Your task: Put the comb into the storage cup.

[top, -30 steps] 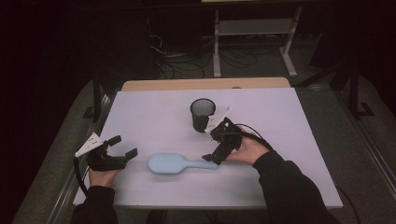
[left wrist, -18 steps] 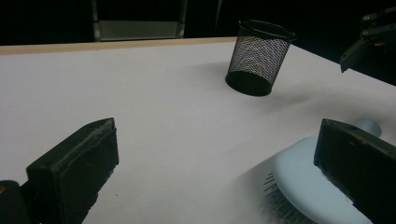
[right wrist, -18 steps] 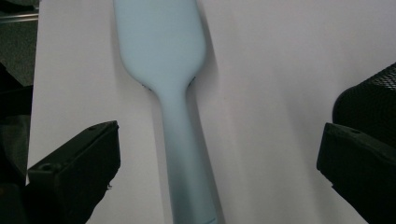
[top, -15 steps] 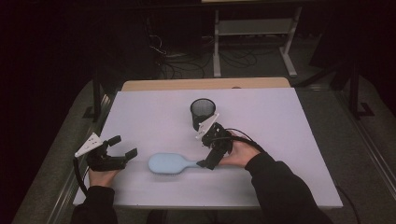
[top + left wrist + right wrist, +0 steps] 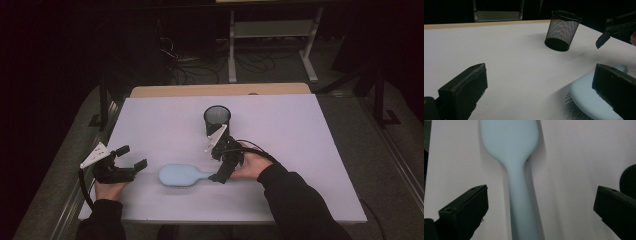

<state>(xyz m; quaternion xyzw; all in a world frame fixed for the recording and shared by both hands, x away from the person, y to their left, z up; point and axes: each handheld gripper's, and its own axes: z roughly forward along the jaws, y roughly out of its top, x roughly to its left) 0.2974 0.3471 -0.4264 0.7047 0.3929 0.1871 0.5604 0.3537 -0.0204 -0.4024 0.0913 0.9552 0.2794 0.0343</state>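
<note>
A light blue hairbrush (image 5: 180,175) lies bristles down on the white table (image 5: 300,130), its handle pointing right. My right gripper (image 5: 218,164) is open and hangs over the handle end, one jaw on each side. In the right gripper view the handle (image 5: 520,195) runs up between the jaws of that gripper (image 5: 541,192), nearer the left one. My left gripper (image 5: 132,156) rests open at the table's left, just left of the brush head. Its own view has the brush head (image 5: 586,100) by the right jaw of the gripper (image 5: 540,75).
A black mesh cup (image 5: 217,120) stands upright behind the right gripper, also seen as the cup (image 5: 562,31) and the cup's edge (image 5: 629,180). Metal shelf legs (image 5: 270,45) and cables lie on the dark floor beyond the table.
My right gripper has moved down and left from beside the cup to over the brush handle, jaws still open. The left gripper and the brush have stayed put.
</note>
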